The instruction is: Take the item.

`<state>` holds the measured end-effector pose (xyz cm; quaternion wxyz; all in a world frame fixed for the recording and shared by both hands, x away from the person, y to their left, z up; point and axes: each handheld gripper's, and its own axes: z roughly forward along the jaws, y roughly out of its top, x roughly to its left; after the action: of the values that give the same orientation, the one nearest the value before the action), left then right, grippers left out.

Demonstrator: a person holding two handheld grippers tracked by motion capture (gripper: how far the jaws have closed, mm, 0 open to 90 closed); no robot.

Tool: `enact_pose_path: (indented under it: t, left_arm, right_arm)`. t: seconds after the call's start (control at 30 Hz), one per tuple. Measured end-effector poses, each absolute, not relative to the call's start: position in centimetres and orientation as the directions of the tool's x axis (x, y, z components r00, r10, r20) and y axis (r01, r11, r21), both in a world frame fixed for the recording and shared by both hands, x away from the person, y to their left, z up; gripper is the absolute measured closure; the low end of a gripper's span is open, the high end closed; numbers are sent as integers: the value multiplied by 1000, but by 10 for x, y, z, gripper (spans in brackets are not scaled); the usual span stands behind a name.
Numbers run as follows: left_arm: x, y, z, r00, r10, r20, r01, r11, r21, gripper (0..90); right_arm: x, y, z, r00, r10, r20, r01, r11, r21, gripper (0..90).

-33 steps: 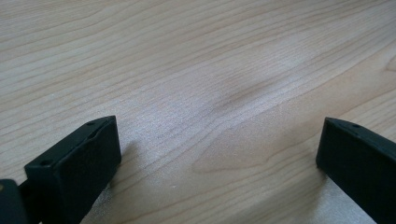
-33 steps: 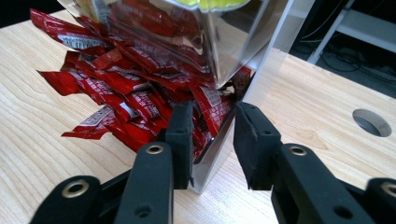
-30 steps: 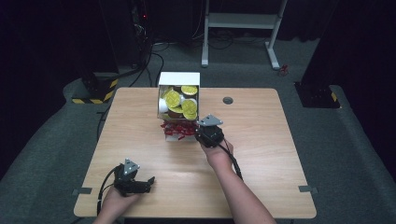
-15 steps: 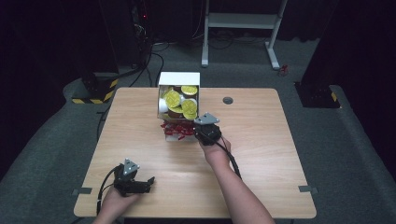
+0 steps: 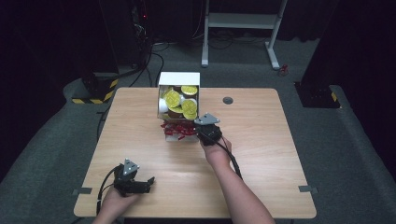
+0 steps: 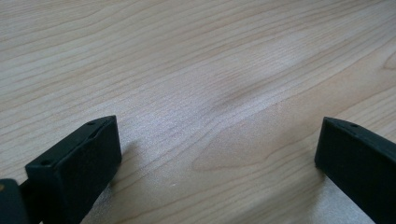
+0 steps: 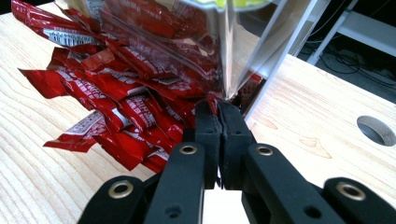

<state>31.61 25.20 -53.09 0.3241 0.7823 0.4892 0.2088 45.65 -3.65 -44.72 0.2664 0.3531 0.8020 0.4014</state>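
Observation:
A heap of red sachets (image 5: 177,130) spills from the foot of a white box (image 5: 180,77) that holds yellow-lidded cups (image 5: 173,99). My right gripper (image 5: 196,132) points at the right edge of the heap. In the right gripper view its jaws (image 7: 217,106) have just been closing and now stand together, pinching the edge of a red sachet (image 7: 116,107) under the clear front wall (image 7: 261,42). My left gripper (image 5: 149,182) lies near the table's front left, aimed right. Its jaws (image 6: 217,149) are wide apart over bare wood.
The wooden table (image 5: 261,154) has a round cable hole (image 5: 228,100) to the right of the box, also seen as a hole (image 7: 376,128) in the right gripper view. A white frame (image 5: 243,21) stands on the floor behind the table.

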Motion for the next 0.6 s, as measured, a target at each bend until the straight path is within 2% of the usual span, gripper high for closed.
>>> enact_pose_path:
  t: [0.6]
  left_arm:
    - [316, 252, -531, 434, 901, 8, 631, -310, 711, 7]
  right_arm:
    - [440, -47, -443, -620, 775, -120, 335, 399, 854, 891]
